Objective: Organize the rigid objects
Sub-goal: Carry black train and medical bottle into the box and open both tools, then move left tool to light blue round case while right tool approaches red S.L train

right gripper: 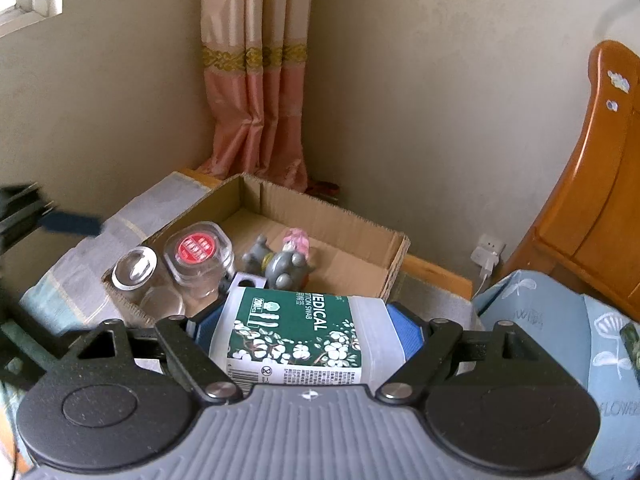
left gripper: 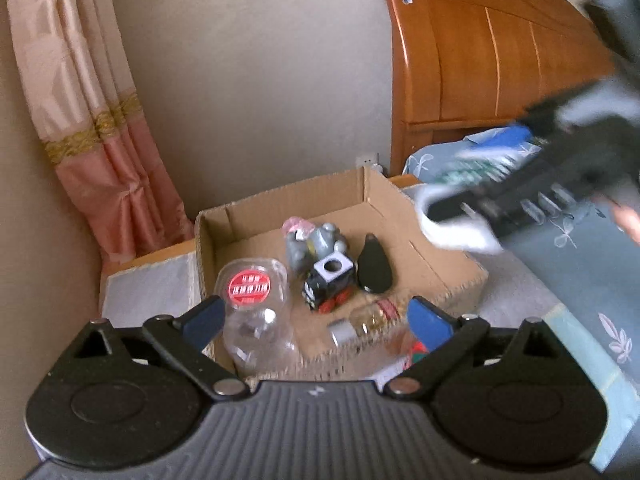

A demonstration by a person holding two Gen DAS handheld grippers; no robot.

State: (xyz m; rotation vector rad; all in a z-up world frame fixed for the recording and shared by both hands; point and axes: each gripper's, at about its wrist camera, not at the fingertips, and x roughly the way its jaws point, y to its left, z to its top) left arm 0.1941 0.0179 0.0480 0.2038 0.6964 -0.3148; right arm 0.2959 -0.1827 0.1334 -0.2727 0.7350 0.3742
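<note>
The left claw point(left gripper: 316, 316) gapes wide, empty, above the cardboard box point(left gripper: 400, 216). The right claw point(right gripper: 308, 328) clamps a cotton swab tub point(right gripper: 296, 332) between its blue pads.

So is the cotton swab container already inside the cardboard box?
Not yet: the cotton swab container is clamped in the right hand-held gripper, before the cardboard box.

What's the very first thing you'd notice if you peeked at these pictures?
The green-and-white cotton swab tub, squeezed sideways in the right tongs, right up close. Behind it sits the cardboard box holding a red-labelled clear jar and a grey toy animal.
</note>
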